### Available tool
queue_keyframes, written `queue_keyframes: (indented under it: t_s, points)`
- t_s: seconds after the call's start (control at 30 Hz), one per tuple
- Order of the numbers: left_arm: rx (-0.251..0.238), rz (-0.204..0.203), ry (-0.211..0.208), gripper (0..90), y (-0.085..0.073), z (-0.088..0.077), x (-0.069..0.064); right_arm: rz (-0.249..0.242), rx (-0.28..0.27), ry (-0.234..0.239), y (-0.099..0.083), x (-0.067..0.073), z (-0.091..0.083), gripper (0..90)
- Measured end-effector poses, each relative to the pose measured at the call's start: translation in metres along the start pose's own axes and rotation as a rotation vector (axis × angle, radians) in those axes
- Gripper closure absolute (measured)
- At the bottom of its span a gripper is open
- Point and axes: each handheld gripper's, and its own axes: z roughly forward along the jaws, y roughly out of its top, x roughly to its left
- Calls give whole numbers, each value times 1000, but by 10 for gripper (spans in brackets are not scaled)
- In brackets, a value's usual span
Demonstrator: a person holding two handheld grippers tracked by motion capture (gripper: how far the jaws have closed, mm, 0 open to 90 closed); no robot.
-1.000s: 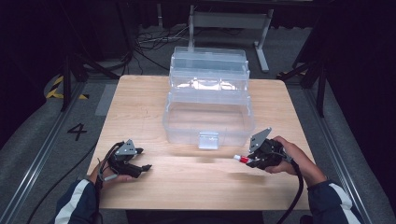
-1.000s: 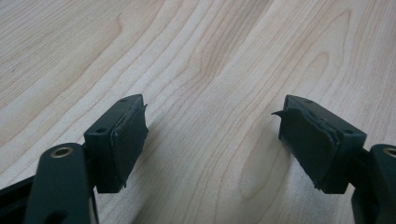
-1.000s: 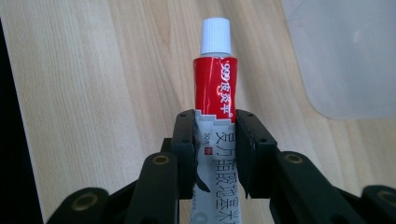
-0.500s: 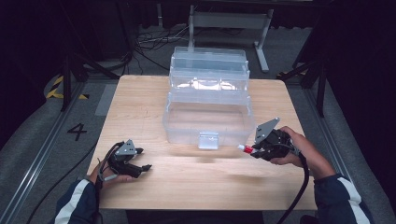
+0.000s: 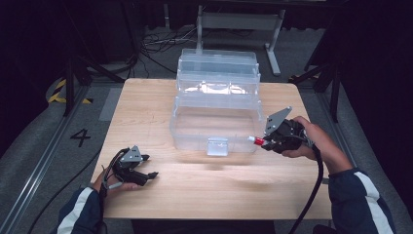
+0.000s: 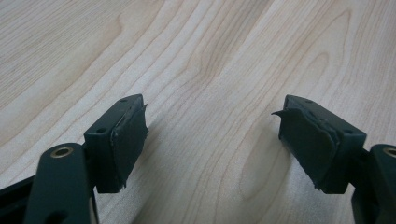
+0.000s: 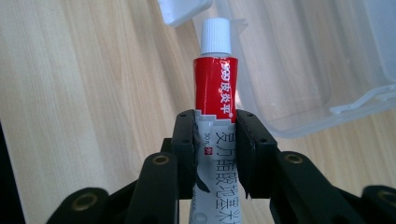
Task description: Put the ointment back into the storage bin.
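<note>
A clear plastic box (image 5: 216,109) with tiered trays stands open in the middle of the wooden table (image 5: 146,107). My right gripper (image 5: 260,142) is shut on a red and white tube (image 7: 215,84) with a white cap, held above the table by the box's front right corner; the box's rim (image 7: 327,107) lies just beyond the cap. In the high view the tube (image 5: 255,141) points left toward the box. My left gripper (image 5: 148,176) rests low over the table's front left, open, with bare wood between its pads (image 6: 128,140).
A latch tab (image 5: 217,146) sticks out from the box's front wall. A cable trails from the right gripper off the table's front edge. Metal stands and cables sit on the floor behind the table; a "4" (image 5: 80,137) is marked on the floor at left.
My right gripper has risen with the tube and moved a little back and right, toward the box's front right corner. The left gripper has stayed put.
</note>
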Motion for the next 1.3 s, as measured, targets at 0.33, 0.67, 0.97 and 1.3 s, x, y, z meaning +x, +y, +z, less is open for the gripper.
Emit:
queue_keyframes:
  t_s: [0.33, 0.67, 0.97, 1.3]
  points:
    - [1, -1, 2, 236, 0, 0, 0, -33, 12, -30, 30, -16, -6, 713]
    - [-2, -7, 3, 241, 0, 0, 0, -62, 49, -21, 55, -36, 4, 713]
    - [0, -4, 4, 241, 0, 0, 0, -67, 115, 13, 75, -56, 38, 712]
    - [0, -4, 5, 241, 0, 0, 0, -70, 137, 33, 90, -60, 55, 712]
